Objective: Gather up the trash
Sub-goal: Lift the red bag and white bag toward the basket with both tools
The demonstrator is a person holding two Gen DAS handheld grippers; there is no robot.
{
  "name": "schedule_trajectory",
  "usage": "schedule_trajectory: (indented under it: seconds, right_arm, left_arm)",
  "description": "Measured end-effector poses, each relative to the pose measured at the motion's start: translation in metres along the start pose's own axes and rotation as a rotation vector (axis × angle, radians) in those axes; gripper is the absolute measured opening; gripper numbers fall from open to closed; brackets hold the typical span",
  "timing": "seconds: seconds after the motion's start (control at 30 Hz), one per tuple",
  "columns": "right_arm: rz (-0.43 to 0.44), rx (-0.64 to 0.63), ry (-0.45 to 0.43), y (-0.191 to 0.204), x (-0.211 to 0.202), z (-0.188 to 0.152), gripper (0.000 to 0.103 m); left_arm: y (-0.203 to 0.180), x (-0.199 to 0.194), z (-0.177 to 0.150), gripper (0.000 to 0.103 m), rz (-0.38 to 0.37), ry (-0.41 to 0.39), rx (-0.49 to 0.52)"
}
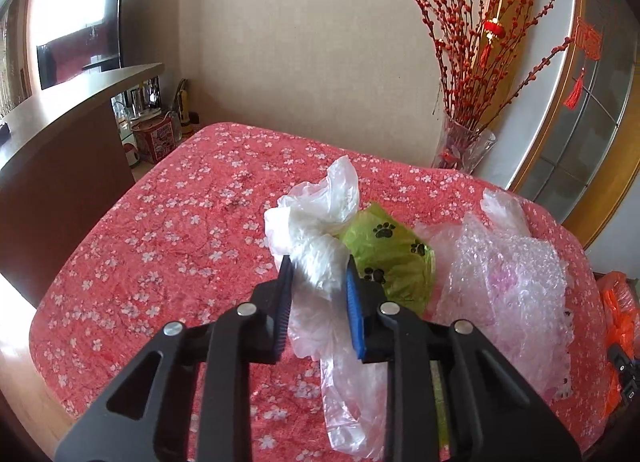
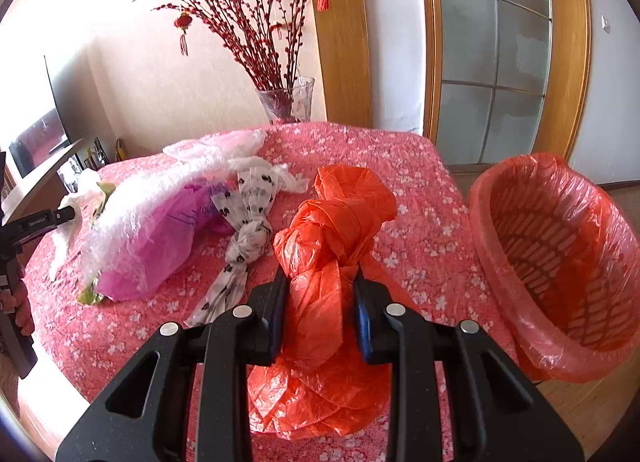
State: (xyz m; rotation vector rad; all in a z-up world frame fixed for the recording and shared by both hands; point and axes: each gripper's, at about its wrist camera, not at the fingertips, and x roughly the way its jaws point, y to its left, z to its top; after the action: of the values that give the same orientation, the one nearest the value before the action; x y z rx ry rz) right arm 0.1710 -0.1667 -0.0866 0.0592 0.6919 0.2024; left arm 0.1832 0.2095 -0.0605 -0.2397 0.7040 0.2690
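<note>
My left gripper [image 1: 319, 264] is shut on a crumpled white plastic bag [image 1: 316, 218], which fills the gap between the blue pads and trails down over the red floral tablecloth [image 1: 160, 242]. Just behind it lie a green bag with black paw prints [image 1: 390, 250] and a heap of bubble wrap [image 1: 504, 274]. My right gripper [image 2: 321, 276] is shut on a knotted orange plastic bag [image 2: 332, 222], held just above the cloth. To its right stands a basket bin with an orange liner [image 2: 560, 254], its mouth tilted toward me. A pink bag [image 2: 160, 246] and a knotted white paw-print bag [image 2: 252, 230] lie left of the orange bag.
A glass vase of red branches [image 2: 288, 102] stands at the table's far edge. A dark wooden sideboard [image 1: 60, 150] runs along the left with jars and tins behind it. A hand [image 2: 22, 302] holds the left gripper [image 2: 68, 214] at the table's left edge.
</note>
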Motion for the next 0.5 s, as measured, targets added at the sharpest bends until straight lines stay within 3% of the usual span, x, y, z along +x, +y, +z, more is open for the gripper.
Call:
schedule_trajectory:
  seconds: [0.5]
  right_arm:
    - [-0.005, 0.015, -0.058, -0.009, -0.017, 0.019, 0.029]
  left_arm:
    - [-0.051, -0.050, 0.026, 0.025, -0.141, -0.109, 0.060]
